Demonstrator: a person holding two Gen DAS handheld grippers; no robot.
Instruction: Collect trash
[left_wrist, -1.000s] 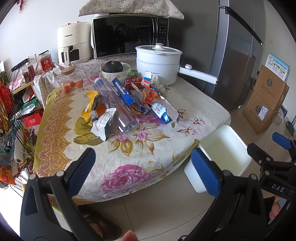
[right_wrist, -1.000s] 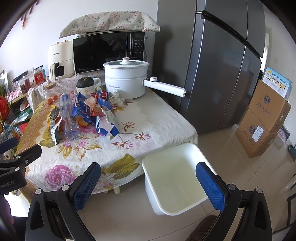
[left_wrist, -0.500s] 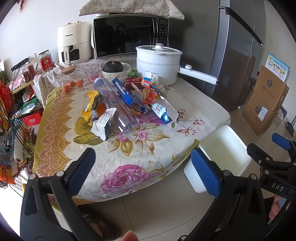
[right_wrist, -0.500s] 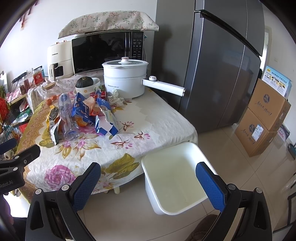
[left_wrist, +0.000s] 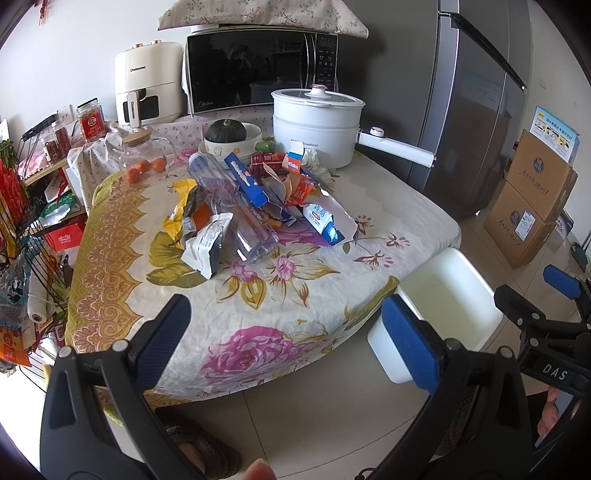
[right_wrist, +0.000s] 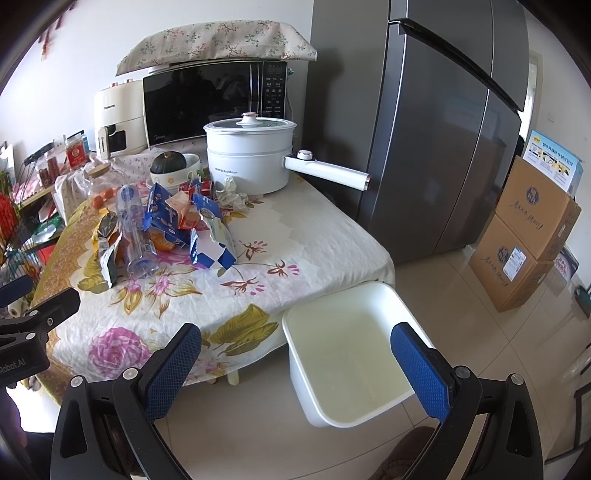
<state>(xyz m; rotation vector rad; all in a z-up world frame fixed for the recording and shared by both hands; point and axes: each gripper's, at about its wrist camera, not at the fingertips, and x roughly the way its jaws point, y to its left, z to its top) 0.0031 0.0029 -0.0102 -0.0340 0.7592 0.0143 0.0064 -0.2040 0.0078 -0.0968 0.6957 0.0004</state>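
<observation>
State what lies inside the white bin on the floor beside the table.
The white bin looks empty: bare pale walls and floor show. The right gripper's finger covers a strip of its near right side.

microwave under floral cloth, at back | air fryer to its left | white electric pot on worktop, handle toward grey fridge | dark squash in a bowl | glass jar holding orange fruit | stacked cardboard boxes on floor beside fridge
</observation>
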